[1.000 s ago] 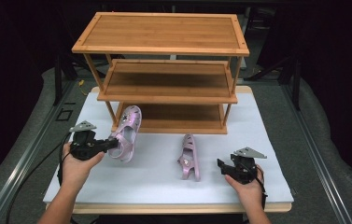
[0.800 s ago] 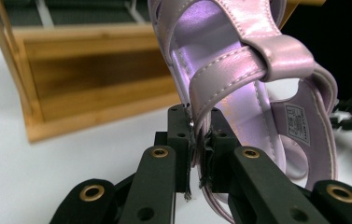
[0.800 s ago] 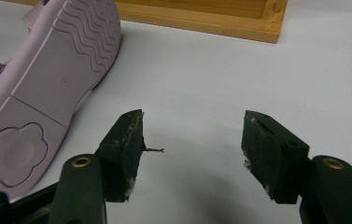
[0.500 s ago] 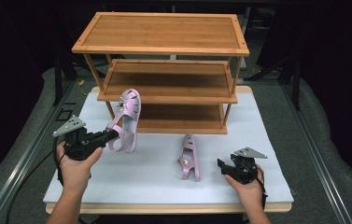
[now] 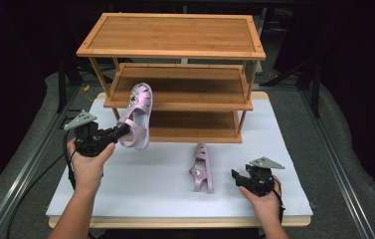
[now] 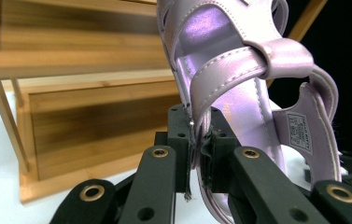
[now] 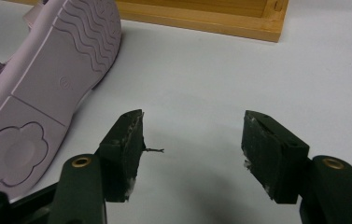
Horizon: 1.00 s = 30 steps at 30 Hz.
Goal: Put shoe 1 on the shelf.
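On the white surface [image 5: 140, 184] sit two pink sandals: one [image 5: 136, 117] at nine o'clock pinched by the left hand-held gripper [image 5: 120, 130], one [image 5: 202, 167] lying beside the right hand-held gripper [image 5: 234, 175], whose jaws stand apart.

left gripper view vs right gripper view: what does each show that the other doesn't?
Left gripper view: the left gripper, jaws shut on a strap of the lifted sandal, whose lilac insole and inner label face the camera, with the rack's shelves behind.

Right gripper view: the right gripper, jaws open with nothing between them, and the second sandal on its side, wavy sole and flower print showing.

Both: bamboo rack wood and the white mat.
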Motion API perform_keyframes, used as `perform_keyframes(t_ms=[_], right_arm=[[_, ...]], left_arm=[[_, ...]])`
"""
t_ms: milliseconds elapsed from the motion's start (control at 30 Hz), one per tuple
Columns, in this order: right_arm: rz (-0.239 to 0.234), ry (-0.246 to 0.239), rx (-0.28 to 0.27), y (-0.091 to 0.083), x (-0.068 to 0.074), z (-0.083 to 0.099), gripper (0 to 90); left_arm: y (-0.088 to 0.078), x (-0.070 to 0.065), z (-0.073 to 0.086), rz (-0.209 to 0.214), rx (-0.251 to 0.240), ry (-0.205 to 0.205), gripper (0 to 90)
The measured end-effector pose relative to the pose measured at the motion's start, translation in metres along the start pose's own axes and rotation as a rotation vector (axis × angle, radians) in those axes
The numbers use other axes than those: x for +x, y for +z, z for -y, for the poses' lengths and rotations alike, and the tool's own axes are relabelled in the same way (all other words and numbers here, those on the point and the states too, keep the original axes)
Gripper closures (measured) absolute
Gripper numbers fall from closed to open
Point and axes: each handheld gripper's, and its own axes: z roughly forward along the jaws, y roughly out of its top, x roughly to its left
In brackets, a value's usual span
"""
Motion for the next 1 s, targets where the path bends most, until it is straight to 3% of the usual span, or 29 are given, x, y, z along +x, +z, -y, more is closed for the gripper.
perform_keyframes(t_ms=[300, 700, 1000], right_arm=[[0.006, 0.004, -0.010, 0.000, -0.001, 0.000, 38.5], [-0.007, 0.004, -0.018, -0.003, -0.003, -0.001, 38.4], [-0.010, 0.017, -0.027, -0.005, -0.007, -0.002, 38.4]], left_arm=[[0.026, -0.002, -0.030, -0.045, -0.007, 0.004, 83.1], [0.080, -0.007, -0.067, -0.121, 0.002, 0.017, 83.0], [0.105, -0.001, -0.080, -0.147, 0.017, -0.034, 83.0]])
